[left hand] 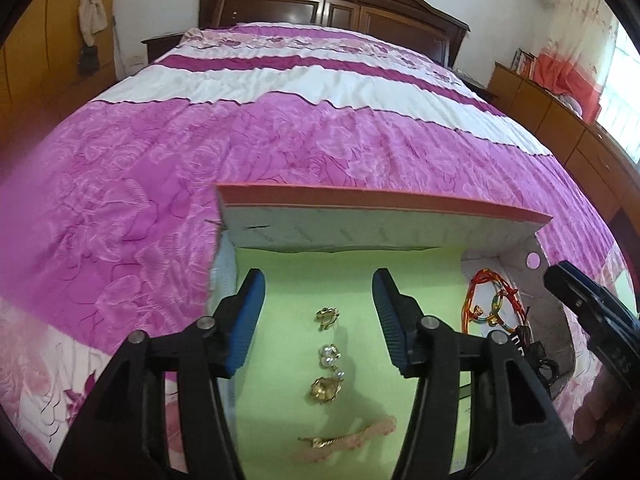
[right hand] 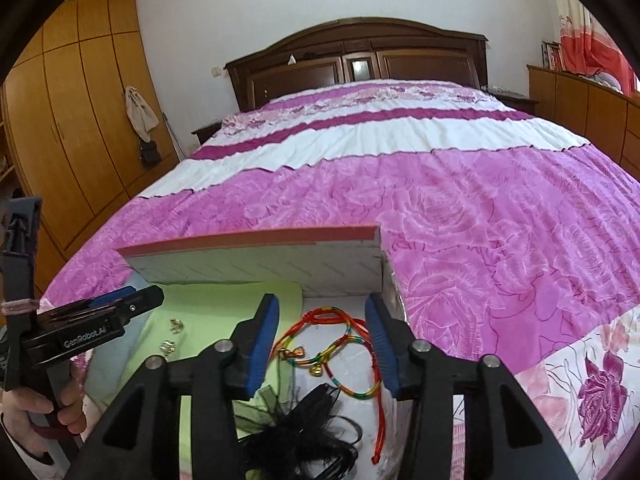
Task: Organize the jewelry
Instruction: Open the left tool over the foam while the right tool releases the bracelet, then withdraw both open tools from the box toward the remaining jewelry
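Jewelry: small pieces lie in a shallow open box [left hand: 532, 280] that sits on the near part of a bed [left hand: 240, 140].
Green pad: a pale green sheet [left hand: 312, 280] covers the left part of the box floor; the right part is bare white.
Row on the pad: a small gold earring [left hand: 327, 316] lies farthest, then a pearl and crystal piece [left hand: 331, 354], then a gold flower brooch [left hand: 325, 389], then a gold and pink hair clip [left hand: 344, 438] nearest the camera. They are apart from each other, in a rough line.
Cord bracelets: red, yellow and green cords [right hand: 340, 344] with small gold charms lie looped on the white part of the box, to the right of the pad.
Black piece: a feathery black hair ornament [right hand: 304, 432] lies nearer than the cords, partly over the pad's edge.
Lid: the box lid [right hand: 256, 256], pink-edged with a white inside, stands raised at the far side.
Left tongs [left hand: 319, 326]: half spread, blue pads clear of everything, hanging above the row of gold pieces with nothing gripped.
Right tongs [right hand: 322, 342]: half spread as well, hanging above the cord bracelets; the pads do not press on them.
Hand: a person's hand [right hand: 32, 412] grips the left tool's handle at the left edge of the right wrist view.
Bed cover: pink and white, rose pattern.
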